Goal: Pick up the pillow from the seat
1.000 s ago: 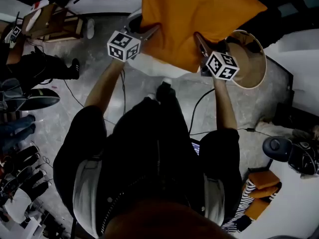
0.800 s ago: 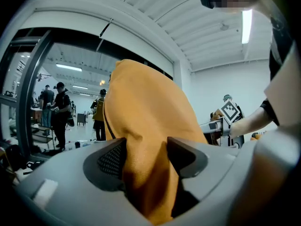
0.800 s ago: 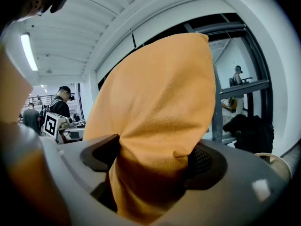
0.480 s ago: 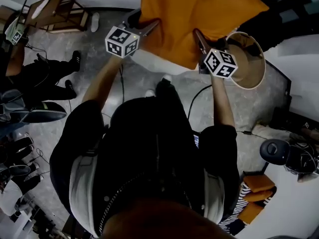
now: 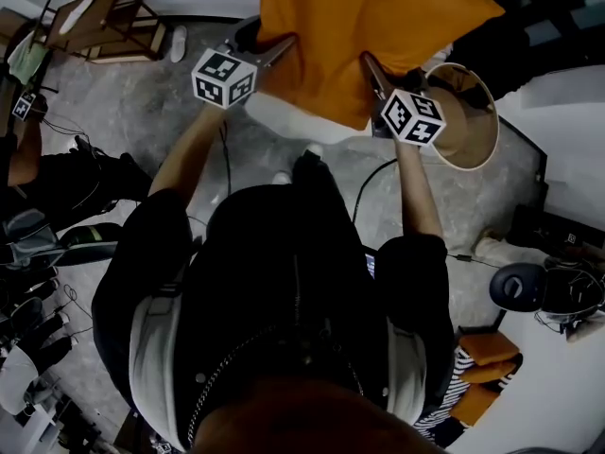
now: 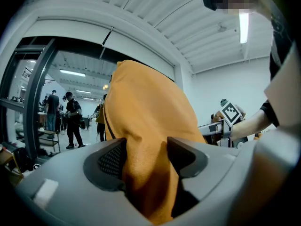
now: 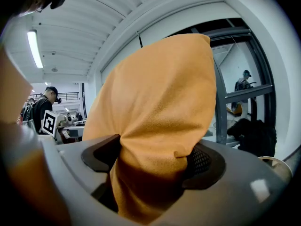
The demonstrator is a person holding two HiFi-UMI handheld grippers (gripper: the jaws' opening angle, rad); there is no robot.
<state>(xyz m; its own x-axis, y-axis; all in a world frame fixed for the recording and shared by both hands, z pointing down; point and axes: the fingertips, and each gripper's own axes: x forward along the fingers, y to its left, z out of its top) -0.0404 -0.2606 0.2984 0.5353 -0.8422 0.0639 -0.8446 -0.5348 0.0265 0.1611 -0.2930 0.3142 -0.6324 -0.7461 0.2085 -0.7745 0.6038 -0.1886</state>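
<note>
An orange pillow (image 5: pixel 369 26) hangs in the air at the top of the head view, held by its near edge between both grippers. My left gripper (image 5: pixel 282 49), with its marker cube, is shut on the pillow's left corner; in the left gripper view the orange fabric (image 6: pixel 146 126) is bunched between the two dark pads (image 6: pixel 112 160). My right gripper (image 5: pixel 371 70) is shut on the right part of that edge, and the pillow (image 7: pixel 160 98) fills the gap between its jaws. The far end of the pillow runs out of the head view.
A round tan seat (image 5: pixel 473 112) with a pale rim stands just right of the right gripper. A wooden stool (image 5: pixel 95 22) stands at upper left, and cables (image 5: pixel 378 187) cross the grey floor. White tables (image 5: pixel 577 102) line the right. Several people (image 6: pixel 73 119) stand in the background.
Both grippers and the pillow have shifted a little up and left in the head view. Both grips look the same. A person at the left edge has moved.
</note>
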